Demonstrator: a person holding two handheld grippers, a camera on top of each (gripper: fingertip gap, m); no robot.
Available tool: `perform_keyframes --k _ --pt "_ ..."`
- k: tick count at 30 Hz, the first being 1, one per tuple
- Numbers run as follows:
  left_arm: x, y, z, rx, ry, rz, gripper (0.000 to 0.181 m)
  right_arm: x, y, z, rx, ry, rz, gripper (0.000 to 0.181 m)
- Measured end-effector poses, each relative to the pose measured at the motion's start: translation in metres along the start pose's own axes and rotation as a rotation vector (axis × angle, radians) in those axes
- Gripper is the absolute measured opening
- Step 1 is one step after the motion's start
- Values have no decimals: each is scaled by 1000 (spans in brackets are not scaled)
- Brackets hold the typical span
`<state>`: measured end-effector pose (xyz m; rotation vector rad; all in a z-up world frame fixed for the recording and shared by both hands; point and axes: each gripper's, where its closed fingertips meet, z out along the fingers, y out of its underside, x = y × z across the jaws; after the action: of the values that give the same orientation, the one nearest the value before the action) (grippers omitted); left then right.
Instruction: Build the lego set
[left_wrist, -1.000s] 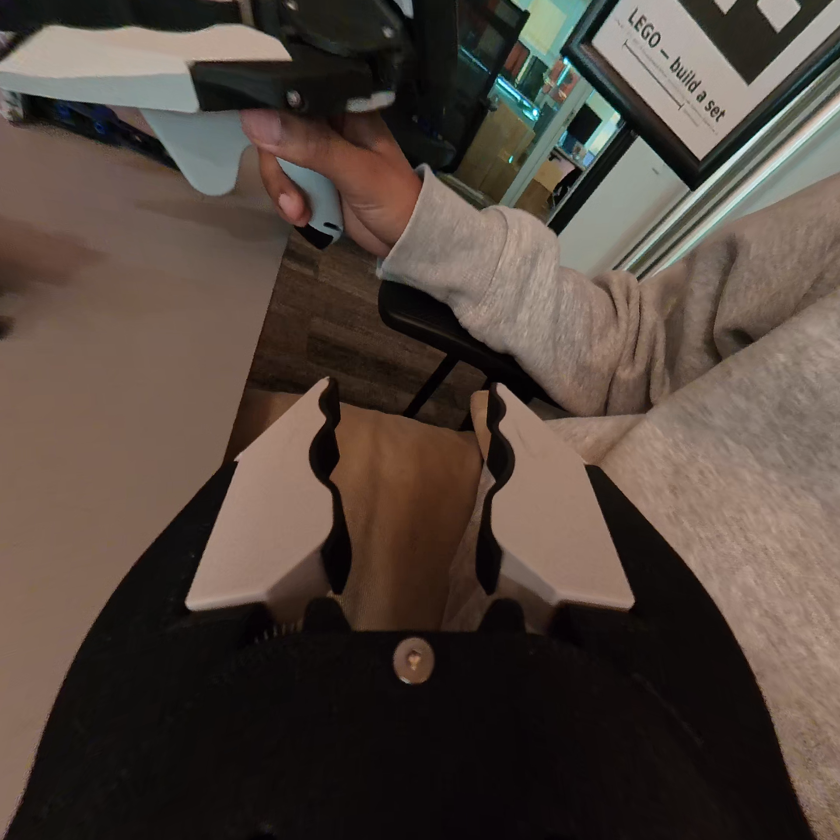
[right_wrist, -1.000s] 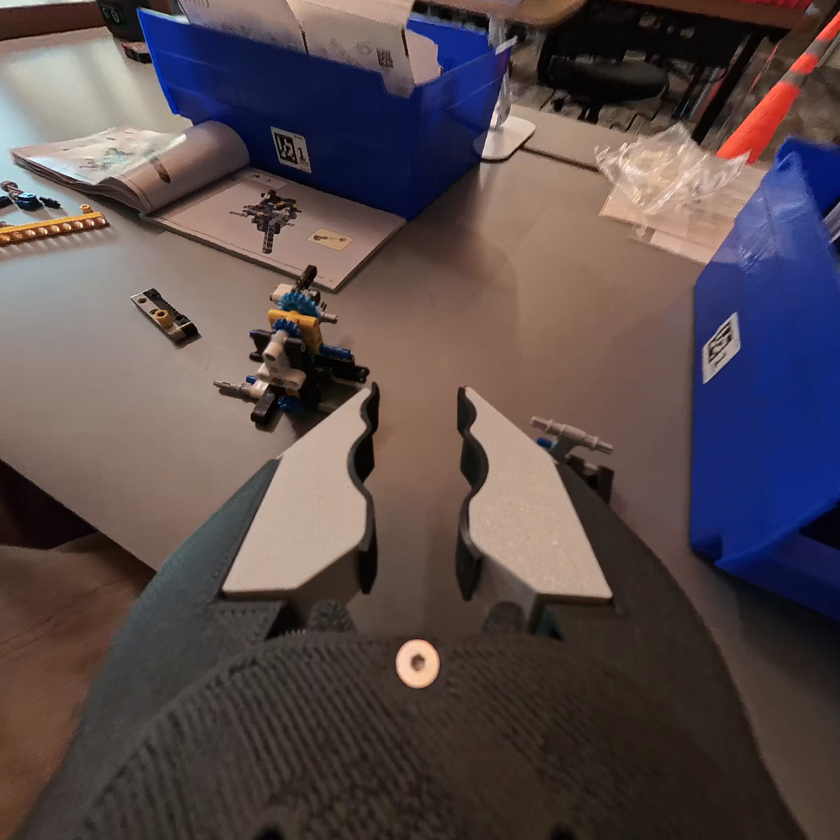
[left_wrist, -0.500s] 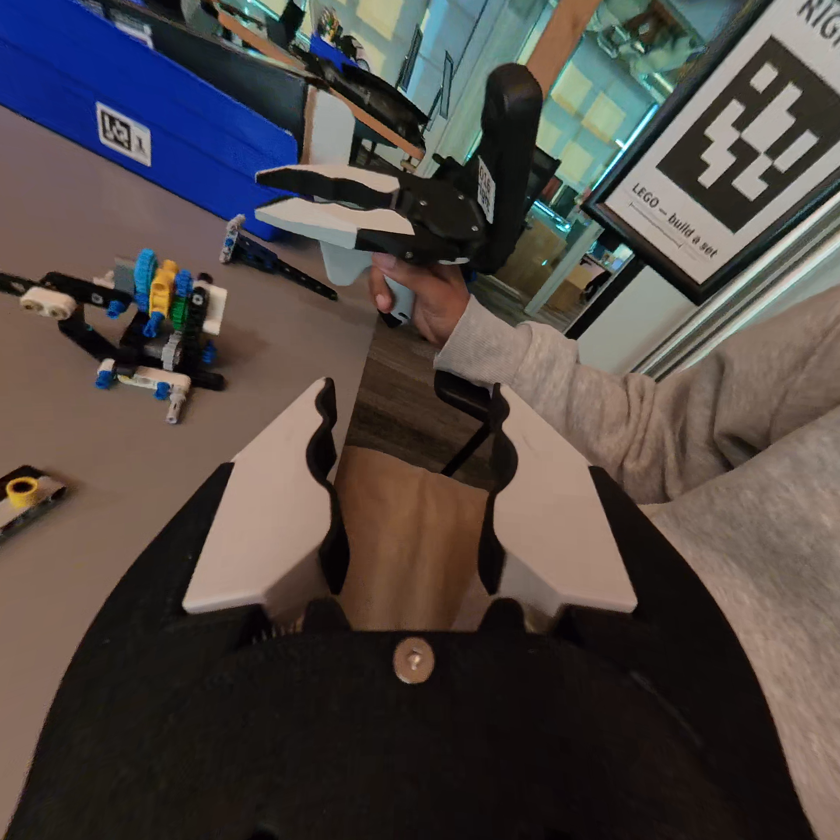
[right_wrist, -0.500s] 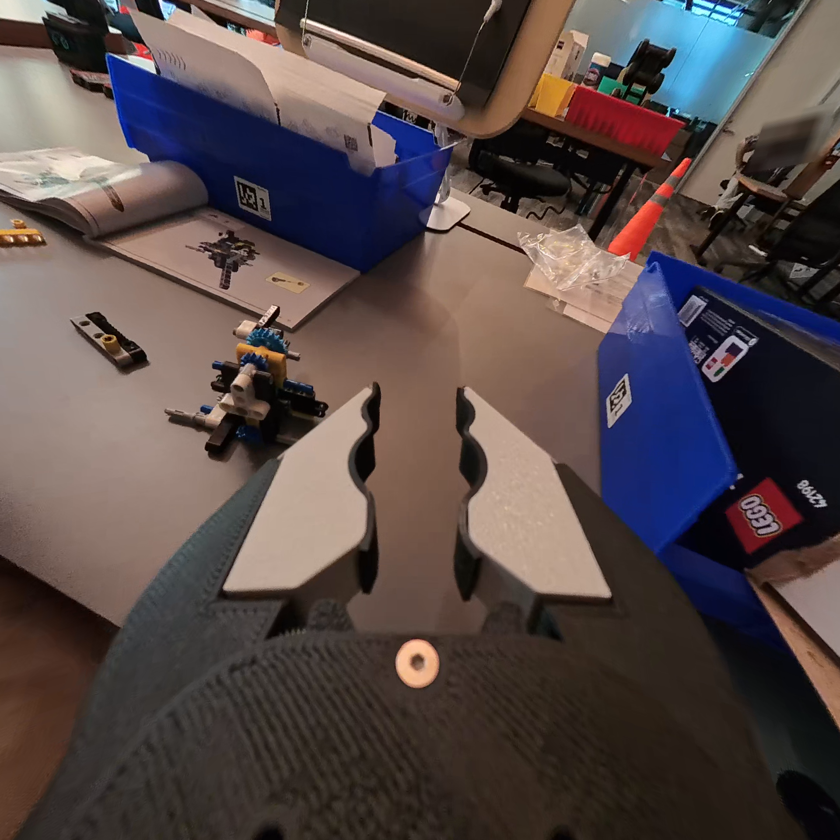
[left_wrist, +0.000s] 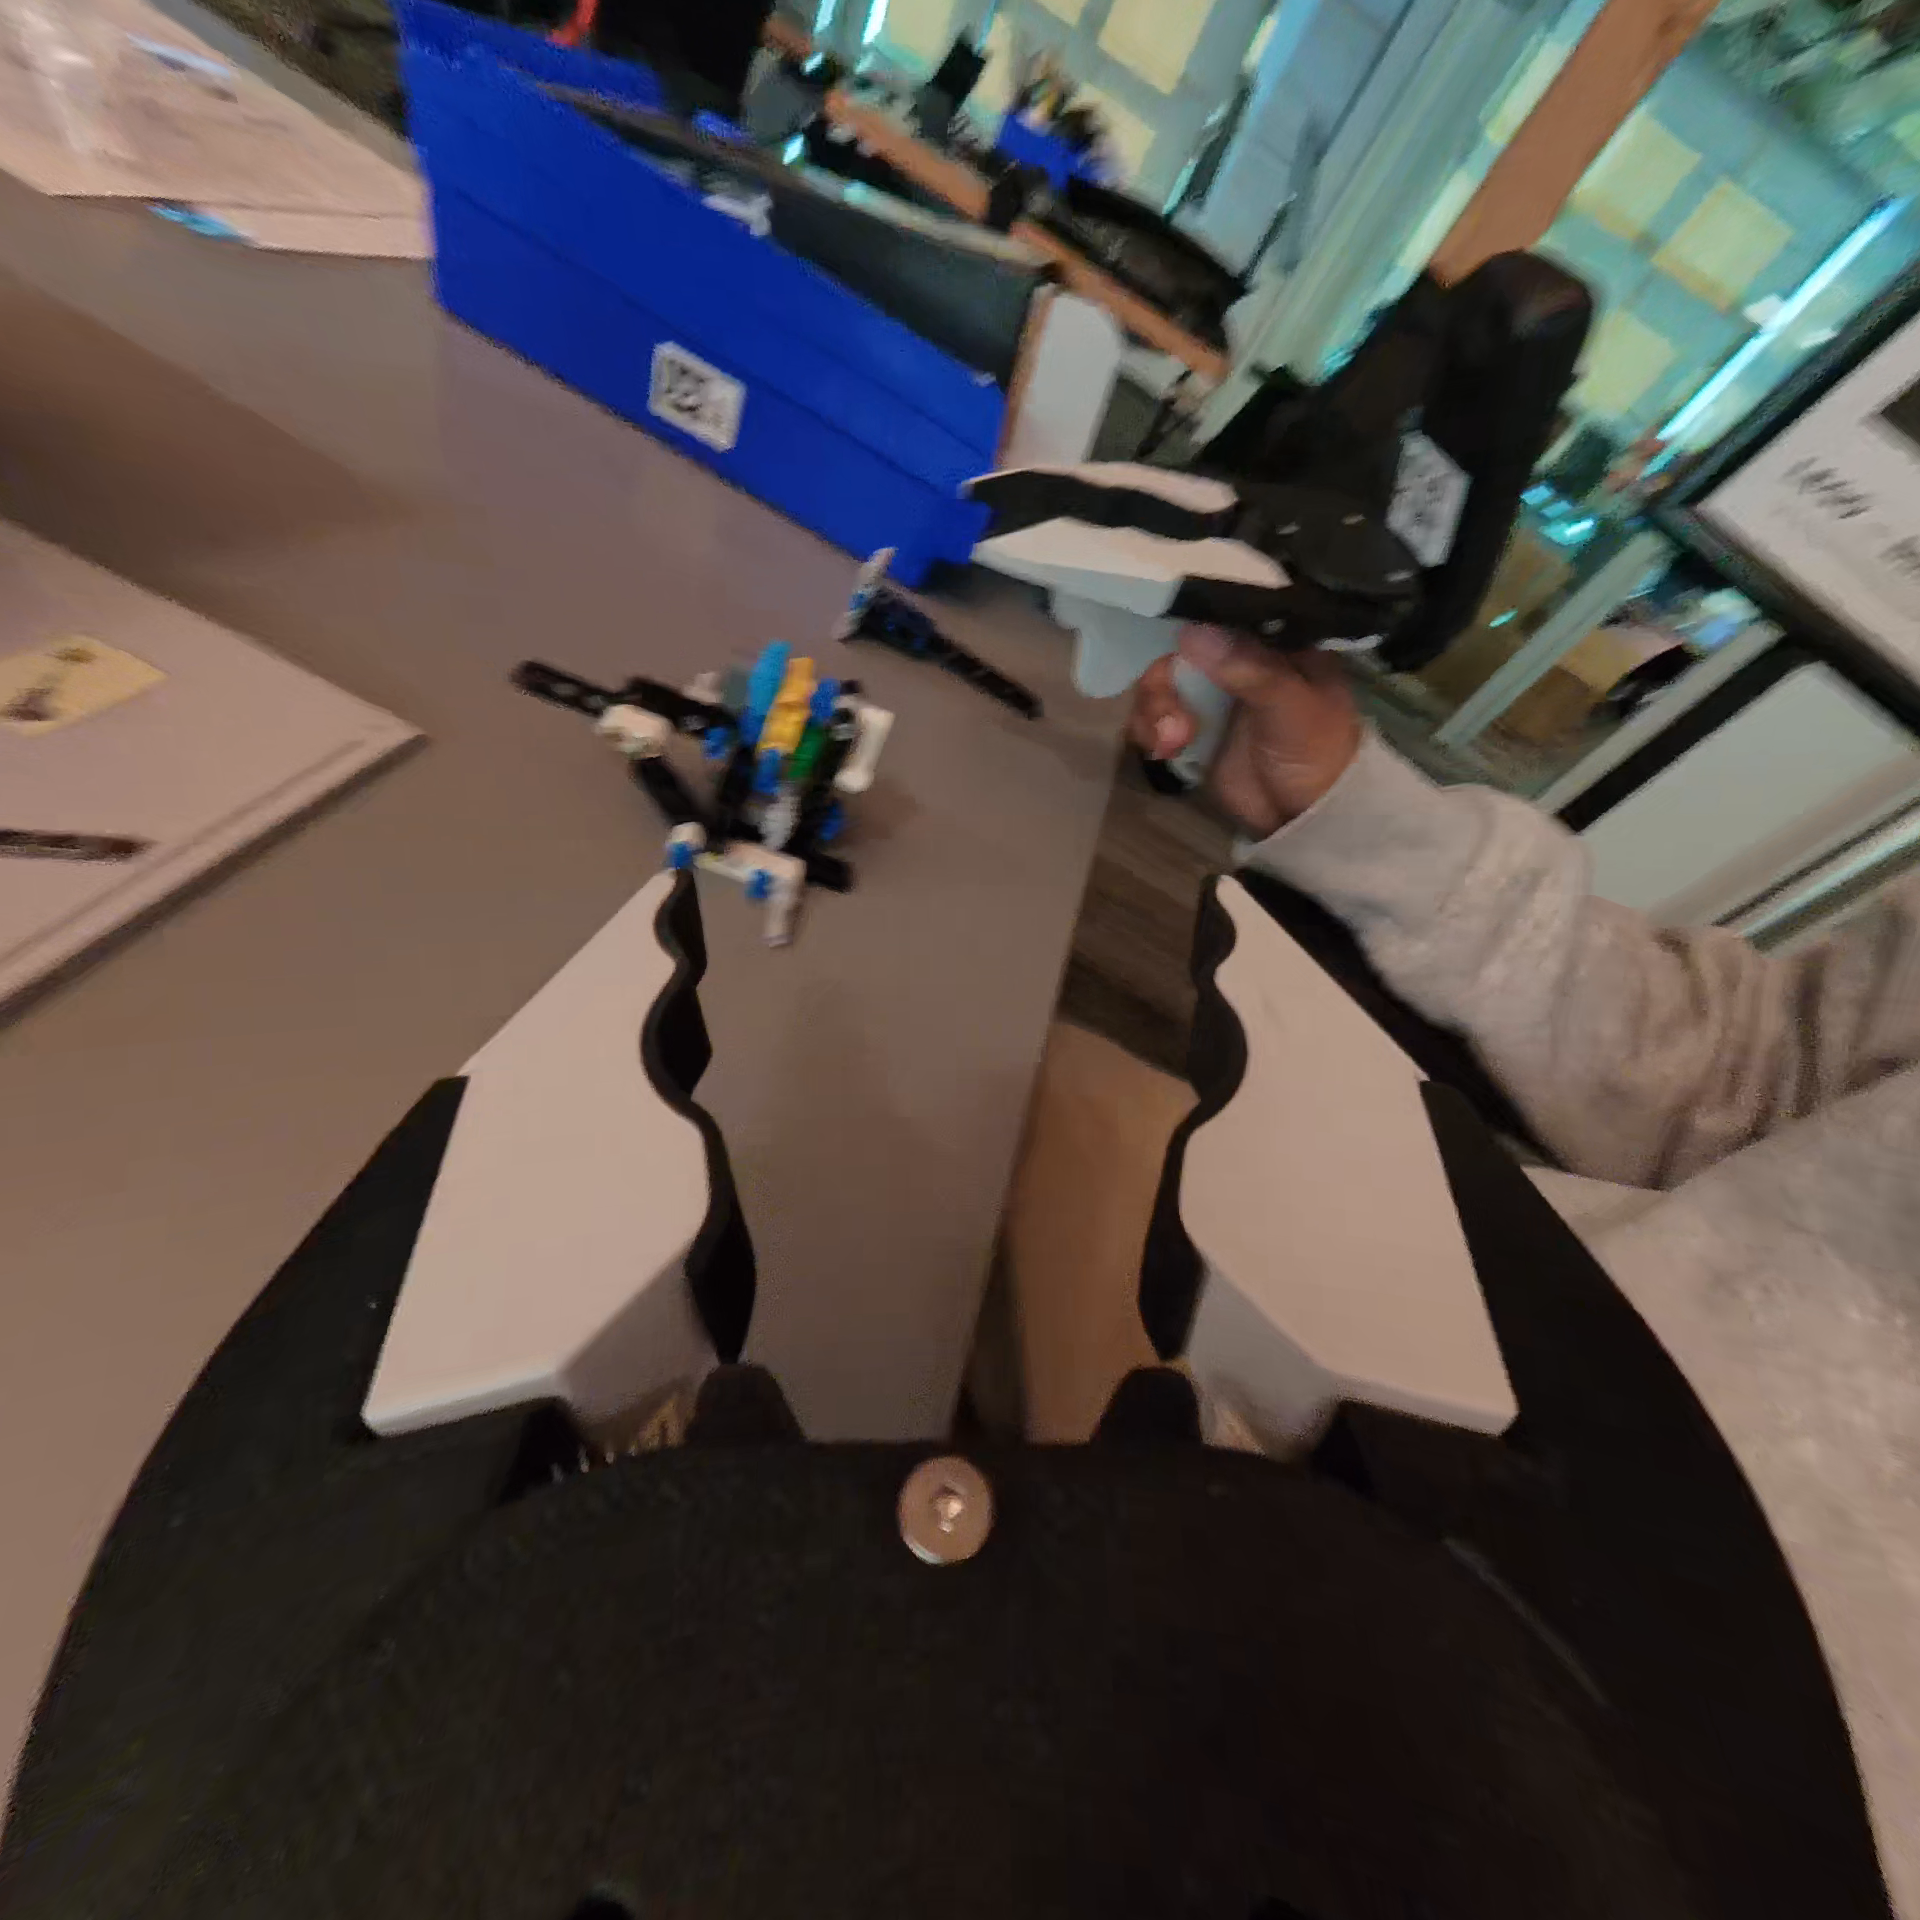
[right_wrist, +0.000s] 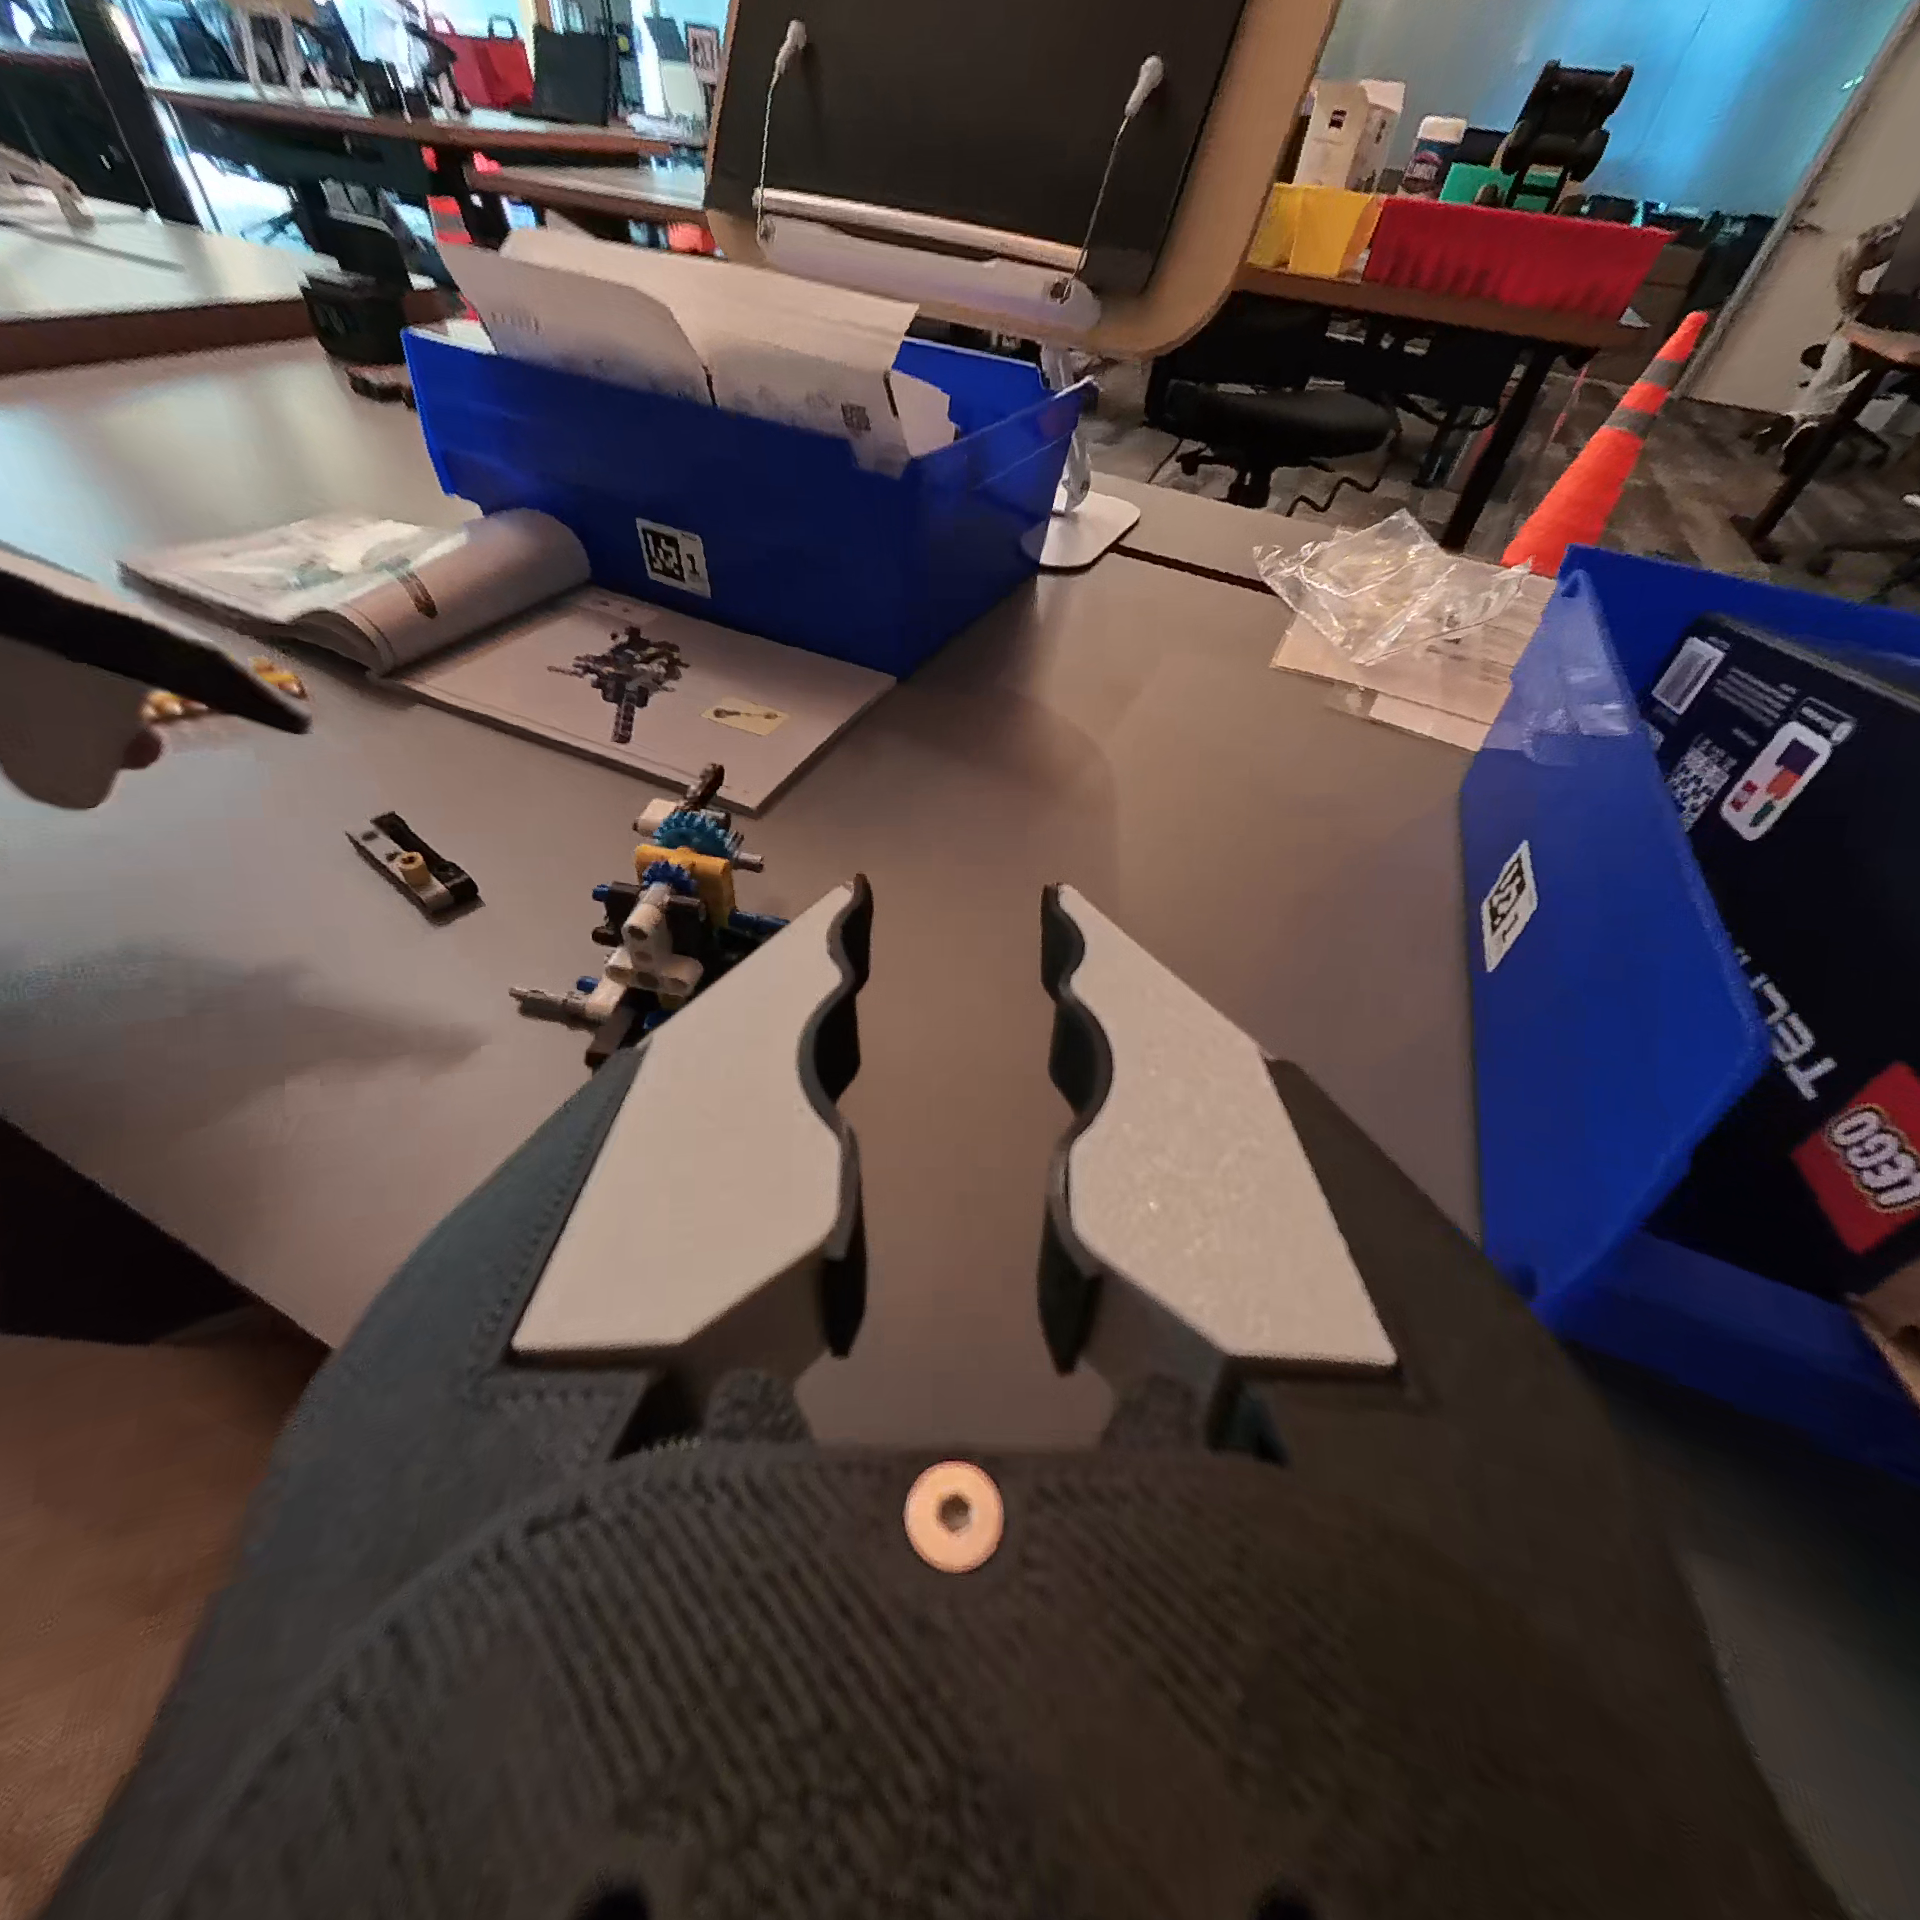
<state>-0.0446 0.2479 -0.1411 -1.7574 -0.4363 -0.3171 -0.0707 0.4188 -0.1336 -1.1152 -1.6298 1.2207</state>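
- Grey tabletop (right_wrist: 1143, 790) carries the half-built lego model (right_wrist: 665, 925), a cluster of black, white, blue and yellow pieces standing near the front edge.
- Left gripper (left_wrist: 940, 925) hangs over the table's near edge with its two pale fingers spread apart and nothing between them; the model (left_wrist: 774, 769) sits just past its left fingertip.
- Right gripper (right_wrist: 951, 904) is also released, its fingers parted over bare table, empty; the model lies just to the left of its left finger, partly hidden behind it.
- From the left wrist view, the right gripper (left_wrist: 1132, 530) shows farther off, raised above the table edge and held by a hand (left_wrist: 1257, 738) in a light grey sleeve (left_wrist: 1538, 956).
- An open instruction booklet (right_wrist: 582, 655) lies flat behind the model, against a blue bin (right_wrist: 810, 520) stuffed with paper sheets.
- A small black piece with a yellow stud (right_wrist: 416, 868) rests to the left of the model, apart from it.
- A second blue bin (right_wrist: 1600, 987) on the right holds a dark set box (right_wrist: 1808, 935).
- A long black beam with a pale end (left_wrist: 935, 644) lies between the model and that bin in the left wrist view.
- Clear plastic bags (right_wrist: 1382, 592) lie crumpled at the far right of the table.
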Motion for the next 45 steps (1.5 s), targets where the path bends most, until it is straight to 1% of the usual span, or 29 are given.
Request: perform_keyframes --k 1,4,8,9,11,14,16,18,19,20,21,23,25,28,31,33,35,38,40,42,45 --pt "-11 1 -5 -37 -49 18 96 1 -1 -1 7 -6 16 32" --pt "-46 4 -20 -148 -197 100 86 4 0 -1 9 -11 49 32" --pt "-83 32 -30 -404 -316 183 72 0 0 1 2 -15 41 32" --pt "-89 38 -31 -450 -330 211 69 -1 0 2 -3 -13 31 32" --pt "-100 40 -29 -494 -365 257 68 -3 0 3 -10 -9 12 32" --pt "-106 43 -20 -520 -351 278 58 -5 -1 2 -7 -10 4 32" --pt "-105 53 -16 -573 -335 292 45 -5 -2 0 -5 -6 1 32" --pt "-97 56 -11 -572 -301 307 31 -4 0 -1 -11 -1 -1 32" --pt "-94 58 -11 -580 -291 309 21 -4 1 -2 -14 0 -1 32" --pt "-91 60 -10 -584 -281 313 16 -4 1 -3 -16 1 0 32" --pt "-89 60 -9 -586 -279 312 16 -5 2 -4 -16 -1 -1 32" --pt "-81 62 -7 -580 -242 271 15 -8 2 -6 -15 -16 -8 32" --pt "-69 62 -3 -552 -181 183 15 -17 1 -7 -14 -55 -25 32" --pt "-49 50 3 -455 -68 20 14 -45 4 -7 -32 -186 -66 33" --pt "-21 30 5 -335 126 -200 14 -81 10 -9 -61 -346 -124 34" --pt "-6 23 5 -292 241 -344 14 -96 12 -10 -75 -398 -149 36" --pt "4 17 6 -244 325 -472 13 -101 9 -7 -68 -374 -187 34" --pt "17 2 8 -149 450 -640 13 -104 -6 -5 -8 -297 -249 32" --pt "21 -2 11 -115 478 -693 13 -112 -16 -6 35 -268 -285 32" --pt "22 -4 15 -91 477 -718 13 -123 -24 -6 71 -255 -310 35" --pt "24 -6 18 -54 483 -744 13 -140 -26 -2 78 -256 -316 44"
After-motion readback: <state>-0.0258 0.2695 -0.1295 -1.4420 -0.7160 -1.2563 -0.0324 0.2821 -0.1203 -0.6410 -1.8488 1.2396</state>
